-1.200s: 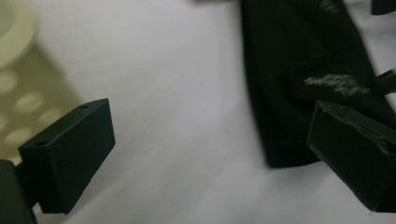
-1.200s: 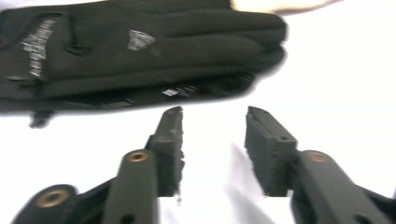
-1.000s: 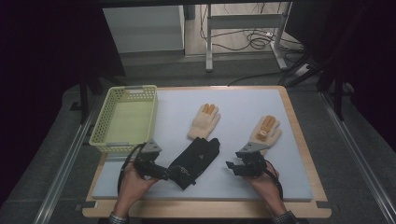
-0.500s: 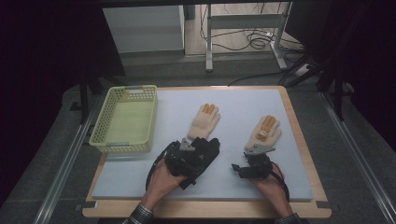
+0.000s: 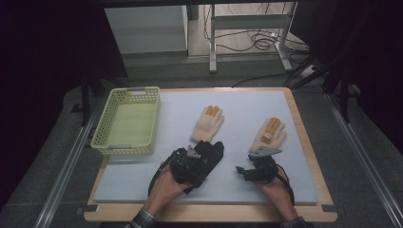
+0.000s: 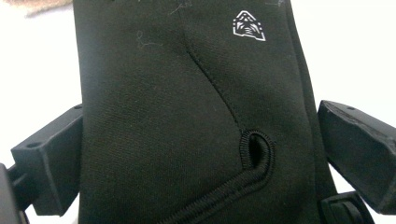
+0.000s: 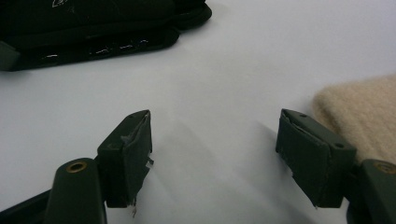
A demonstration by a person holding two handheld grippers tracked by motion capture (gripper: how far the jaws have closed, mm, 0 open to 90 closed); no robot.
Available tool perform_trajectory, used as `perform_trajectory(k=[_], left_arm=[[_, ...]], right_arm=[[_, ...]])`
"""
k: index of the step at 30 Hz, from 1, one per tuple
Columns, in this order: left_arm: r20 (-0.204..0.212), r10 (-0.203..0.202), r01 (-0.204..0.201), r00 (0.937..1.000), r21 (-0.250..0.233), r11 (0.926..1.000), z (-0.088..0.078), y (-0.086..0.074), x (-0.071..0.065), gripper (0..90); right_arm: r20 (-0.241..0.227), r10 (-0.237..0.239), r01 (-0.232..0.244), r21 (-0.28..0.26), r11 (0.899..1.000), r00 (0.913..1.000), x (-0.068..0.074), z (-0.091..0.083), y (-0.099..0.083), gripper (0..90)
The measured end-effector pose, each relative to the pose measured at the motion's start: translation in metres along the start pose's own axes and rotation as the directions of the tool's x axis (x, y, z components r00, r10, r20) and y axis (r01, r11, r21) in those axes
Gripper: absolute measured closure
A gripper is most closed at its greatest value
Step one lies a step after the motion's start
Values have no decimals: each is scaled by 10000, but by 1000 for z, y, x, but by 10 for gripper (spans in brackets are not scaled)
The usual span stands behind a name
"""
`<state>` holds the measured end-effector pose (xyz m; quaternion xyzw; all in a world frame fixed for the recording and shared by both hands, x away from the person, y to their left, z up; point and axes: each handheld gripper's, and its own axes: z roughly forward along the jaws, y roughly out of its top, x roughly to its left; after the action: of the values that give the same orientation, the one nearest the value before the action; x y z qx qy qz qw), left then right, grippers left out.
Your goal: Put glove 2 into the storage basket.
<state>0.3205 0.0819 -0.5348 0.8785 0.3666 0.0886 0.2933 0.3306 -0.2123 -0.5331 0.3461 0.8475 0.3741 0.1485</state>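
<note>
A black glove (image 5: pixel 211 151) lies flat at the front middle of the white mat (image 5: pixel 237 109). My left gripper (image 5: pixel 202 159) sits over its near end. In the left gripper view the black glove (image 6: pixel 187 93) lies unwrinkled between the wide-set jaws of that gripper (image 6: pixel 201 109), one on each side. My right gripper (image 5: pixel 243 172) rests on the mat to the glove's right. Its jaws have just been opening and now stand apart with nothing between them (image 7: pixel 215 154). Two beige gloves with orange fingertips lie farther back, one in the middle (image 5: pixel 207 124) and one on the right (image 5: pixel 269 135).
A pale yellow perforated basket (image 5: pixel 111 142) stands on the mat's left side. The table's wooden rim (image 5: pixel 309 147) frames the mat. In the right gripper view the black glove (image 7: pixel 93 23) is at the top left and a beige glove (image 7: pixel 364 116) at the right edge.
My left hand has moved right from the mat's front left, and its gripper now sits over the black glove. The right hand has stayed in place.
</note>
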Motion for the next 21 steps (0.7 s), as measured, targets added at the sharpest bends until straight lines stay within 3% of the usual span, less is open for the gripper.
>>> perform_trajectory(k=[9,14,19,21], left_arm=[[-215,149,-142,9997,309,9994,-3,2,-10,66],[-195,153,-143,9997,518,9986,-9,5,-13,294],[-208,214,-212,9996,126,9997,-15,-1,-9,539],[-172,180,-180,9997,40,9998,-16,-2,-7,578]], right_arm=[[240,-278,276,85,9996,9993,4,1,0,267],[275,-306,303,81,9995,9992,4,1,0,266],[314,-336,334,80,9994,9989,5,1,0,265],[325,-360,358,68,9993,9988,4,1,0,265]])
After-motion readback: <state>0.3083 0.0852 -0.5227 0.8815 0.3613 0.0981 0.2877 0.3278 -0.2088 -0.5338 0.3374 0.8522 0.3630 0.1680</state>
